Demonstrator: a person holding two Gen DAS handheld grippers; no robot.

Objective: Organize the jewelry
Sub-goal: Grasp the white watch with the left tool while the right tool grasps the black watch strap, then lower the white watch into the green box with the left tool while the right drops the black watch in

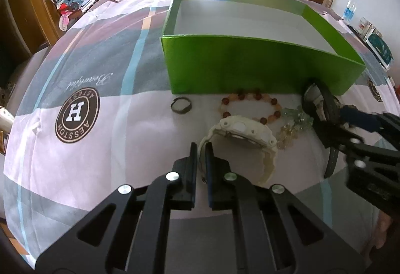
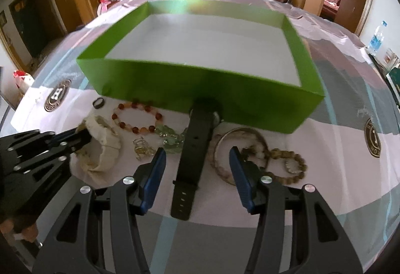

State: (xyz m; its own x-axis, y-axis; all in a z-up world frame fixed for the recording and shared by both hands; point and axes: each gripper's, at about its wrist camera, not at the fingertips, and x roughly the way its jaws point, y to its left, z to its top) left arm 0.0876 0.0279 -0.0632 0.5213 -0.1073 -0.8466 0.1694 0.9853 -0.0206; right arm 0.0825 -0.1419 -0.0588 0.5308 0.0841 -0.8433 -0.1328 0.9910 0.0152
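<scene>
The left gripper (image 1: pixel 201 149) pinches the strap of the cream watch (image 1: pixel 240 135) lying on the cloth-covered bench (image 1: pixel 75 61). The right gripper (image 2: pixel 197 156) stands spread astride the black watch (image 2: pixel 197 139) (its pads clear of the strap), just before the empty green box (image 2: pixel 175 85).

The box (image 2: pixel 190 89) is glossy green card outside, matt white paper within. A smooth printed cloth (image 1: pixel 82 69) with a soft sheen covers the counter. The cream watch (image 1: pixel 240 134) looks like matt rubbery plastic, and the black strap (image 2: pixel 192 154) likewise. The beads (image 2: pixel 140 119) are polished and glassy, the bangle (image 2: pixel 225 151) smooth. Each tool is matt black plastic with bright metal screws.
</scene>
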